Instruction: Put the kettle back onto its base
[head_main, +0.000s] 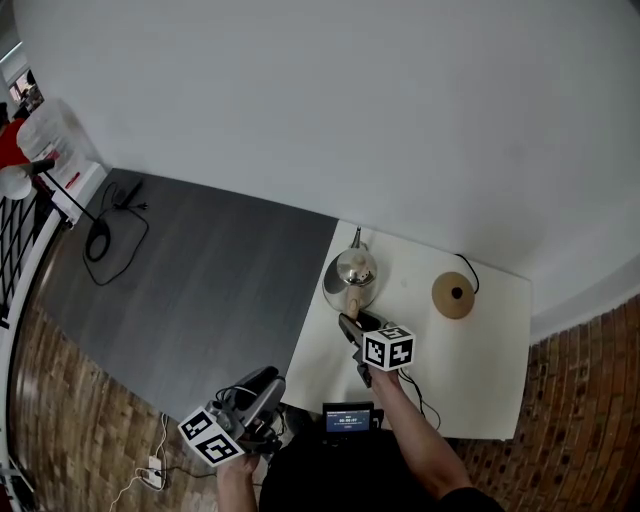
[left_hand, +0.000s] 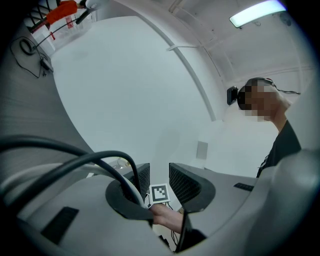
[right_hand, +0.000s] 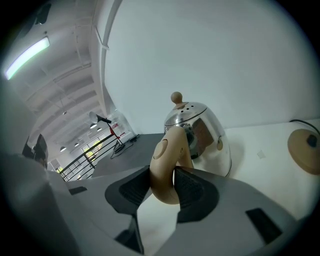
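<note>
Item: kettle (head_main: 352, 277), polished steel, dome-bodied and mirror-bright, with a thin spout, a small round tan knob on the lid and a thick curved tan handle (right_hand: 167, 165) of smooth matte finish. It stands upright on the white bench (head_main: 480, 370), near the bench's left edge. The base (head_main: 453, 296), a flat round tan disc with a dark centre and a black cord (head_main: 470, 265) trailing off behind it, lies well apart to the kettle's right (cut off by the frame edge in the right gripper view). The right gripper (right_hand: 164, 187) has its dark ribbed fingers (right_hand: 132, 190) pressed against both sides of the handle's lower curve. The left gripper (left_hand: 155, 182) is held off the bench's near-left corner, its fingers (left_hand: 187, 182) parted with nothing held; only the other gripper's marker cube and a hand show through the gap. A small screened device (head_main: 347, 418) sits at the bench's near edge, its display too small to read.
</note>
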